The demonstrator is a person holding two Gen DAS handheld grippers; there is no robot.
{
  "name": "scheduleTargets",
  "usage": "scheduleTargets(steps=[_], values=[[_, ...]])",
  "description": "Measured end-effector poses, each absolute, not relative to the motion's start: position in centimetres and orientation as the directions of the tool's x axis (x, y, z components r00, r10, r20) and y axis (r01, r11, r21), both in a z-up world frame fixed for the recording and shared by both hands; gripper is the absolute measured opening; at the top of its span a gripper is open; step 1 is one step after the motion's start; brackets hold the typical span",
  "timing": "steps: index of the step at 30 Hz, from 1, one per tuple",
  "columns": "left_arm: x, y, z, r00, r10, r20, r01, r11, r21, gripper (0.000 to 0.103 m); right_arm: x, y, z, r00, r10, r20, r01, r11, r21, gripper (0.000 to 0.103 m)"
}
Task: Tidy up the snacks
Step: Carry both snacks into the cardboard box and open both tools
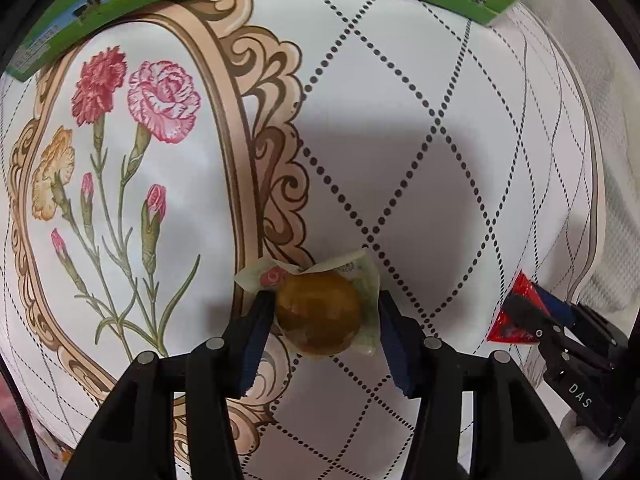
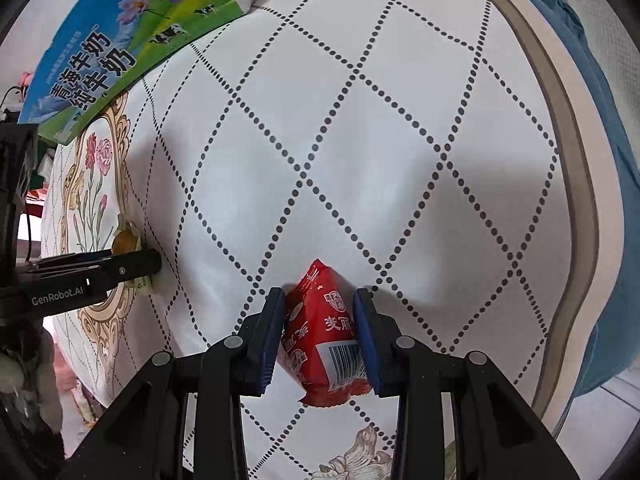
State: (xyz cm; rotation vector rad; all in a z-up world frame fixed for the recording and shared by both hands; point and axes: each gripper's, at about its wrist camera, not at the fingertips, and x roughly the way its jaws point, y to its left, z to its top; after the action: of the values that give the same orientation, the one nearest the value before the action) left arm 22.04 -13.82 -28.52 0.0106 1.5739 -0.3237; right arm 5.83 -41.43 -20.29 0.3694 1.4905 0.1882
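Jaws clamped on both sides: left gripper (image 1: 324, 316) grips a wrapped pastry (image 1: 318, 312), right gripper (image 2: 320, 328) a red snack packet (image 2: 324, 332), both above the surface (image 2: 360, 140). Neither is placed yet; the destination's unseen.

left wrist: close, downward on tablecloth (image 1: 400, 120) | right wrist: same | shared: milk carton (image 2: 120, 40)

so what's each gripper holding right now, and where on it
The left gripper clamps the wrapped round pastry across its sides. The right gripper pinches the red snack packet across its middle, near the barcode.
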Motion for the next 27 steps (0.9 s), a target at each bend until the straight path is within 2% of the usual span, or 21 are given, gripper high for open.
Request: scheduleTargets(steps=[2,3,4,6,12,16,20,26,27], values=[[21.1,-12.1,-27.7,-0.016,-0.192,-0.981,0.218,0.957,-0.191,0.041,5.8,-41.3,-20.0,0.094,0.342,-0.935,0.099,0.931,0.351,0.034],[21.0,-12.1,-27.2,-0.005,-0.185,-0.983,0.232,0.956,-0.181,0.041,5.8,-41.4,-19.7,0.105,0.339,-0.935,0.096,0.932,0.349,0.032],[20.6,-12.1,-26.5,-0.03,-0.077,-0.997,0.239,0.968,-0.082,0.041,5.8,-41.3,-19.4,0.112,0.342,-0.933,0.096,0.931,0.353,0.031],[20.0,-12.2,-25.6,-0.002,-0.061,-0.998,0.269,0.961,-0.059,0.041,5.9,-41.4,-18.7,0.123,0.358,-0.925,0.099,0.923,0.371,0.031],[19.6,-11.8,-21.3,0.026,-0.134,-0.991,0.265,0.956,-0.122,0.041,6.4,-41.4,-15.8,0.156,0.401,-0.902,0.073,0.906,0.416,0.028],[21.0,-10.7,-16.3,0.093,-0.218,-0.972,0.239,0.952,-0.191,0.041,8.0,-40.3,-12.9,0.19,0.445,-0.875,0.035,0.888,0.459,0.022],[22.9,-8.6,-11.4,0.193,-0.257,-0.947,0.232,0.95,-0.21,0.041,10.9,-38.8,-8.9,0.257,0.457,-0.851,-0.042,0.885,0.463,0.021],[24.6,-7.0,-8.9,0.241,-0.237,-0.941,0.226,0.957,-0.183,0.041,13.6,-36.6,-8.3,0.209,0.465,-0.86,-0.055,0.884,0.464,0.024],[24.3,-6.6,-9.5,0.226,-0.234,-0.946,0.225,0.957,-0.183,0.041,13.0,-37.1,-8.8,0.192,0.455,-0.869,-0.053,0.889,0.454,0.036]])
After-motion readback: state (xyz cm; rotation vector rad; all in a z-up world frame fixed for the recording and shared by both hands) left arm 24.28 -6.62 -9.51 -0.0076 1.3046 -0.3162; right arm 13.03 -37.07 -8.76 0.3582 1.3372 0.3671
